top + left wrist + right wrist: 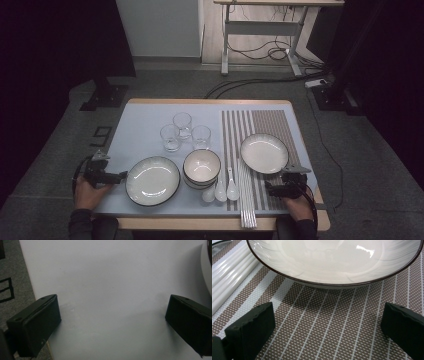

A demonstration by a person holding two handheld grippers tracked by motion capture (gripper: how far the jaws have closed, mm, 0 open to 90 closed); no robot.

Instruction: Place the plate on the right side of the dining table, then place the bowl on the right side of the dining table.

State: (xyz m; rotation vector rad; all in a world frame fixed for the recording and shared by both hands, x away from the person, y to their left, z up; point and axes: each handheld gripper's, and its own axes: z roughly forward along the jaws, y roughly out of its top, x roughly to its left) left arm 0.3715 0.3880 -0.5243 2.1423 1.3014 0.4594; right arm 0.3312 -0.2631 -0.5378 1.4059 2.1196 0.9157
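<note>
My right claw [328,325]: jaws wide, nothing between, low over the striped placemat [332,322]. Just ahead, plate [334,260]: round, upright, dark-rimmed, no lettering I can read. My left claw [112,320]: wide, over bare worktop [112,277].

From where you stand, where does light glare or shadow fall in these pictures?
High view: the room's edges sink into darkness and the table is lit. Right gripper view: a bright glint on the plate, which shadows the striped mat. Left gripper view: soft shadows beside the left claw.
</note>
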